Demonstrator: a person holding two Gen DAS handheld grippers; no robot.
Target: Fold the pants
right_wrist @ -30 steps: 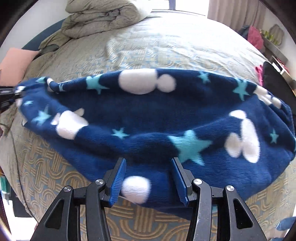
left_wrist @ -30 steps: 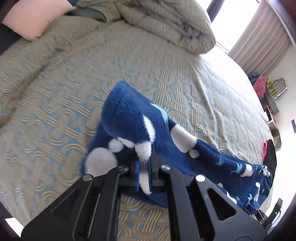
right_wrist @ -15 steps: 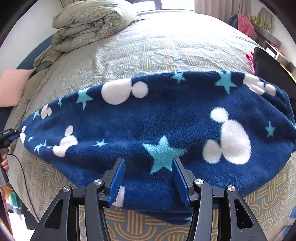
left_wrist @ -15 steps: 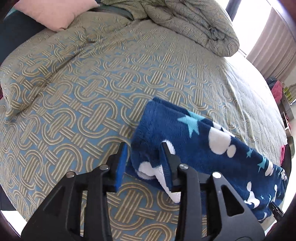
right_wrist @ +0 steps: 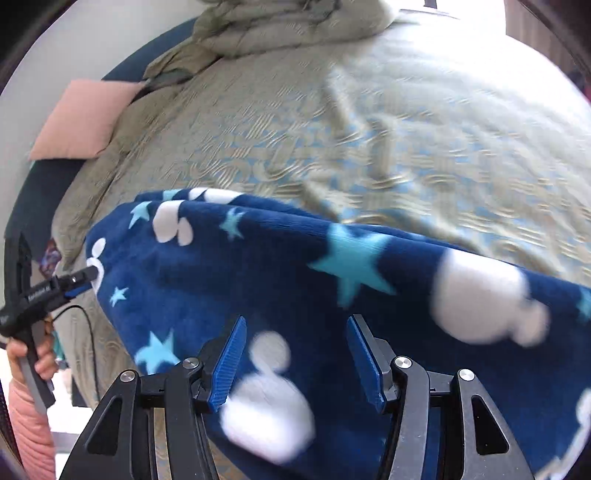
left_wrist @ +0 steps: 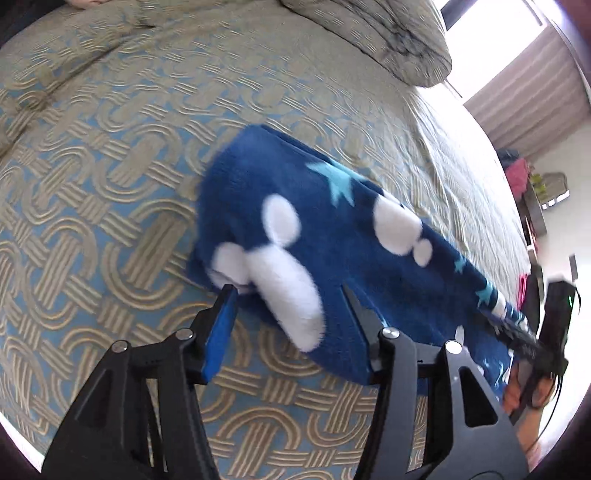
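The left gripper [left_wrist: 288,314] has its jaws opening, blue pads apart on either side of one end of the pants [left_wrist: 332,251] without pressing the fleece. The right gripper [right_wrist: 295,354] also has jaws opening, spread over the pants' near edge, pads clear of the cloth. The navy fleece pants, printed with white blobs and pale blue stars, lie folded in a long band across the bed [left_wrist: 110,155]. A rumpled duvet [right_wrist: 280,26] and pink pillow [right_wrist: 85,118] sit at the far end.
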